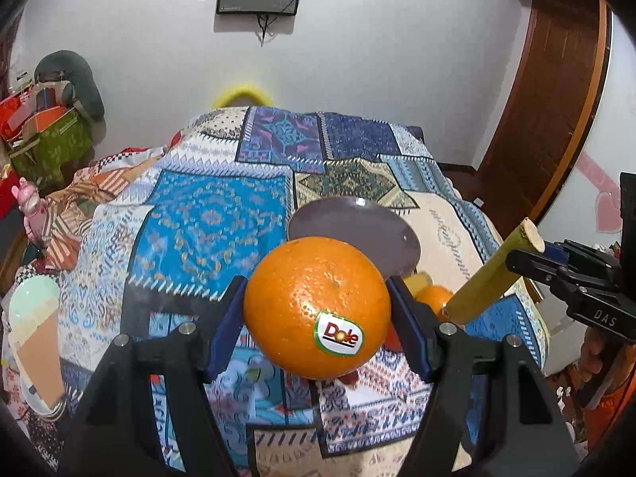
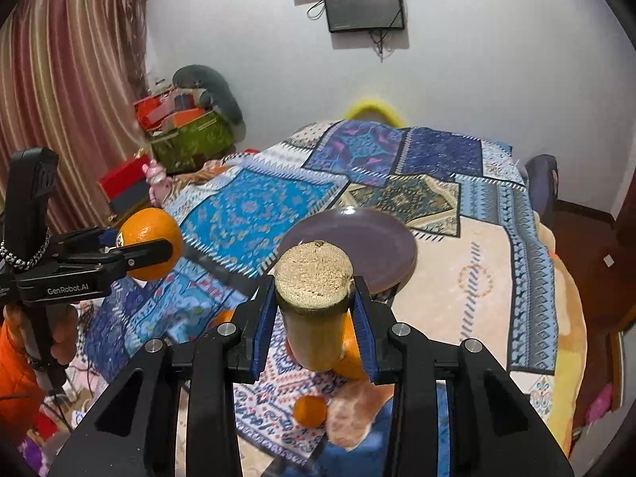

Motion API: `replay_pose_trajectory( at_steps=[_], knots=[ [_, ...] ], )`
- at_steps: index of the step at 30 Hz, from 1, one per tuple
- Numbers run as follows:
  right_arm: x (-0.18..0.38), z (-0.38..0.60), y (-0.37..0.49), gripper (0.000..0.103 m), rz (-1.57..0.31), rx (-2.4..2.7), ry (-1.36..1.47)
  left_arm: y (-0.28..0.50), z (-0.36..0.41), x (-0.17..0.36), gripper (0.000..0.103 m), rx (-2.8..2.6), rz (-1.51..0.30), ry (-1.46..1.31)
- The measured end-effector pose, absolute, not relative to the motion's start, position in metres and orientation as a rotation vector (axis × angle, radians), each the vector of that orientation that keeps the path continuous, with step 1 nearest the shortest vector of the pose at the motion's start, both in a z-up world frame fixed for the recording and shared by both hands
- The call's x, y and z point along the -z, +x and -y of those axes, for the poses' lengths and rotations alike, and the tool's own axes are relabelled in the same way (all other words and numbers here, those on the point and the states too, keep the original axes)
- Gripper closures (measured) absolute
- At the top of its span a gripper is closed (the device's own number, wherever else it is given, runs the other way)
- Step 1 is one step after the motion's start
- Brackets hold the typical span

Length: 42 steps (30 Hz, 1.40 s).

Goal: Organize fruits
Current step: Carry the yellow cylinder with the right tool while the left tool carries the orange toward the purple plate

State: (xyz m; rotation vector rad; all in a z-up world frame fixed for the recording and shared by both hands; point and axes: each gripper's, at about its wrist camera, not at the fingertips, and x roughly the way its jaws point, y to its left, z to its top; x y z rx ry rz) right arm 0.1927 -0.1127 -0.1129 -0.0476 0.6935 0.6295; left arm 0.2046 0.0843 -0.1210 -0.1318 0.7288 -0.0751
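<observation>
My left gripper [image 1: 316, 310] is shut on a large orange [image 1: 317, 308] with a Dole sticker, held above the patterned blanket. It also shows in the right wrist view [image 2: 153, 244]. My right gripper [image 2: 314, 310] is shut on a yellow-green sugarcane stalk [image 2: 314, 302], its cut end facing the camera; the stalk also shows in the left wrist view [image 1: 493, 274]. A grey-purple plate [image 1: 357, 226] lies on the bed just beyond both grippers, and shows in the right wrist view [image 2: 357, 242]. A small orange [image 2: 310, 411] and other orange fruit [image 2: 349, 349] lie below the right gripper.
A patchwork blanket [image 2: 254, 214] covers the bed. A green box with clutter [image 2: 190, 135] and a curtain [image 2: 67, 91] stand at left. A screen [image 2: 363, 6] hangs on the far wall. A wooden door [image 1: 544, 119] is at right.
</observation>
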Motion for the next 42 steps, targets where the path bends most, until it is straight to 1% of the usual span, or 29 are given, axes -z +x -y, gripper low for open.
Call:
replay_pose_trajectory(
  at_steps=[14, 28, 42],
  knots=[
    [0.111, 0.112, 0.234, 0.07, -0.668, -0.623, -0.03, 0.263, -0.074, 0.133, 0.034, 0.081, -0.734, -0.104],
    [0.149, 0.087, 0.284, 0.069, -0.756, -0.646, -0.04, 0.324, -0.067, 0.179, 0.034, 0.09, -0.816, -0.084],
    [0.168, 0.069, 0.324, 0.07, -0.78, -0.656, -0.029, 0.373, -0.066, 0.218, 0.034, 0.106, -0.925, -0.074]
  ],
)
